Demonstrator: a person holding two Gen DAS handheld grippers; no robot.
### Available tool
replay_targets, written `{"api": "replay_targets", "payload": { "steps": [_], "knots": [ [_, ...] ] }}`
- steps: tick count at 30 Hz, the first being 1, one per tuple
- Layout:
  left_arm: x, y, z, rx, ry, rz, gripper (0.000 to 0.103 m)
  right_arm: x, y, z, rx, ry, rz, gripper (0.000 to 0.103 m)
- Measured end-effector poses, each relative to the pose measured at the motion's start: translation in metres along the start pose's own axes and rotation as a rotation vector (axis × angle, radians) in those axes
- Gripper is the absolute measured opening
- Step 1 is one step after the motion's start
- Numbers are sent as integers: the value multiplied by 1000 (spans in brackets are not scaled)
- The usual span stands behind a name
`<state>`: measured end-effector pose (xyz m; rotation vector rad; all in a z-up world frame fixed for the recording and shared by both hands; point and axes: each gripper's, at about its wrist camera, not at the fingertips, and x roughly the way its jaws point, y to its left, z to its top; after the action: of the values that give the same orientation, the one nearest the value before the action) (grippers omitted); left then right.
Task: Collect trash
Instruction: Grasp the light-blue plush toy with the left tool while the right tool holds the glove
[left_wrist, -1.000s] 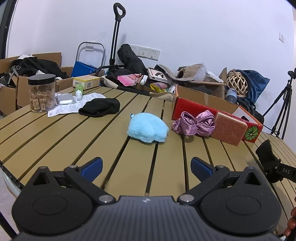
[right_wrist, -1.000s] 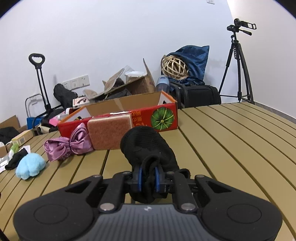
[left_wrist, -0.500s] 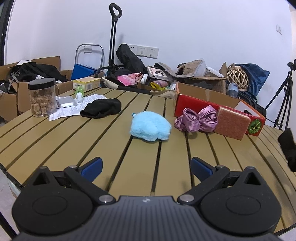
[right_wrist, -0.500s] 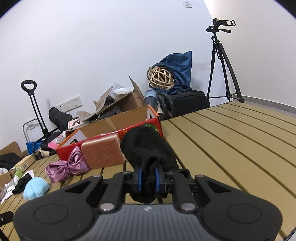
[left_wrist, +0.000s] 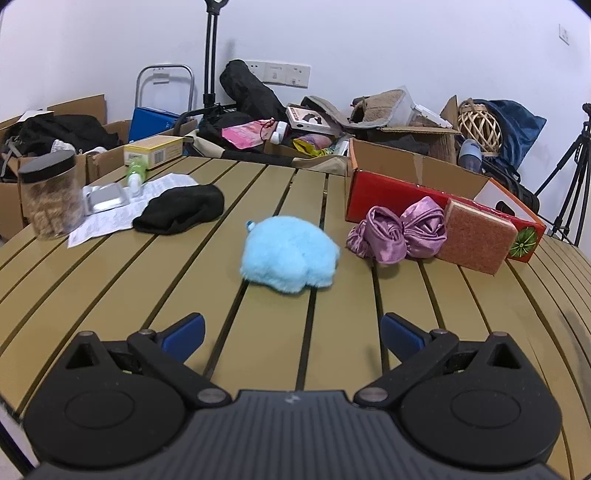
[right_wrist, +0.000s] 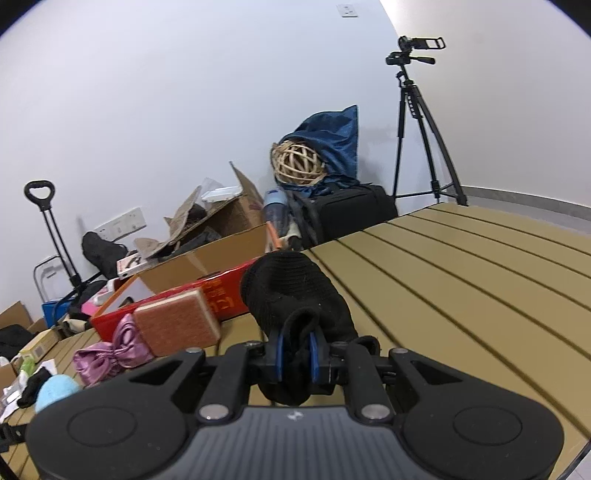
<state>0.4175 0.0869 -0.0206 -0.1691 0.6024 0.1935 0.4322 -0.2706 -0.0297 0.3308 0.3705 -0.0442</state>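
Observation:
My right gripper (right_wrist: 295, 352) is shut on a black knit sock (right_wrist: 291, 291), lifted over the slatted table (right_wrist: 461, 280) near the red cardboard box (right_wrist: 218, 299). My left gripper (left_wrist: 291, 334) is open with nothing between its blue pads, low over the table. Ahead of it lie a fluffy light-blue item (left_wrist: 288, 254), a purple satin bow (left_wrist: 399, 234), an orange sponge block (left_wrist: 476, 240) leaning on the red box (left_wrist: 388, 194), and a second black knit sock (left_wrist: 181, 212) on a printed paper (left_wrist: 107, 219).
A jar with a black lid (left_wrist: 50, 195), a foil blister pack (left_wrist: 105, 197) and a small green bottle (left_wrist: 135, 173) stand at the table's left. Cardboard boxes, bags and a hand trolley (left_wrist: 210, 55) crowd the wall. A camera tripod (right_wrist: 417, 122) stands at the right.
My right gripper has risen and rolled with the black sock, so the table now tilts in its view. My left gripper slid forward toward the blue item. The right gripper has left the left view.

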Motion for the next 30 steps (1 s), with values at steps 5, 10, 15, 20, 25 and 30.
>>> {"api": "replay_targets", "payload": {
  "steps": [5,10,15,20,25,30],
  "knots": [
    [24,-7,18,22,29,22,103,3,-12,4,15,-1,-26,13],
    [46,-13,36,33,44,54,103,6,-17,4,14,0,-47,13],
    [67,-16,47,28,67,85,103,9,-18,4,17,2,-53,13],
    [83,-15,51,22,84,106,103,13,-16,2,17,10,-53,13],
    [98,-12,53,20,101,95,103,17,-15,1,14,17,-54,13],
    [107,-10,51,17,111,94,103,19,-13,2,1,20,-50,13]
  ]
}}
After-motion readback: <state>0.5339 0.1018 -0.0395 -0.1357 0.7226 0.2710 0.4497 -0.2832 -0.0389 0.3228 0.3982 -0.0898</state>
